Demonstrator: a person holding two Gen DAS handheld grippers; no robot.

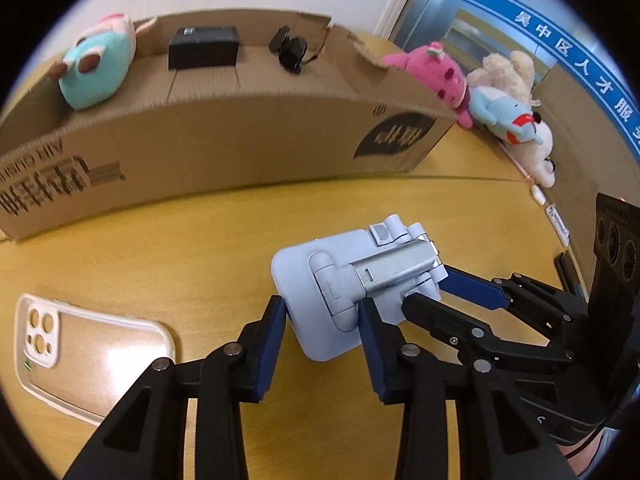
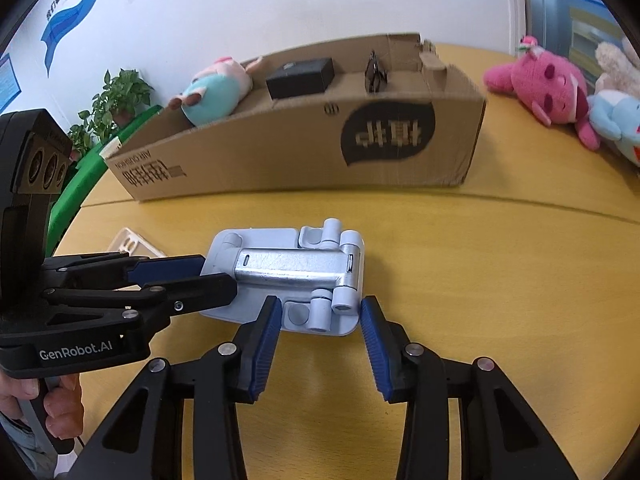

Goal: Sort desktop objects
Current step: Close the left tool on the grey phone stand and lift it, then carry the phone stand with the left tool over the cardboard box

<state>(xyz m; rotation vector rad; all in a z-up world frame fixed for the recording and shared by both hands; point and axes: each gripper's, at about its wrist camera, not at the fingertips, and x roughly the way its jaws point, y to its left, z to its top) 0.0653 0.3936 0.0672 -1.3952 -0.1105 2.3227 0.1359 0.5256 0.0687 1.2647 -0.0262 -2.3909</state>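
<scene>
The folded phone stand (image 2: pixel 288 276), pale blue plastic with a metal hinged arm, lay flat on the wooden surface (image 2: pixel 480 280) at about 6 o'clock from the open cardboard box (image 2: pixel 304 152). The left hand-held gripper (image 1: pixel 322 320) straddled one end of its base plate, fingers apart and not yet pinching. The right hand-held gripper (image 2: pixel 320 320) sat at the other end, also spread wide; whether its pads touched the stand could not be told. The stand looked rigid, fairly light and smooth, so it would likely slide rather than bend. The flat plate edges seemed the safest hold, since the hinged arm might swing if taken alone. A clear phone case (image 1: pixel 92 348) lay at 9 o'clock from the stand.
</scene>
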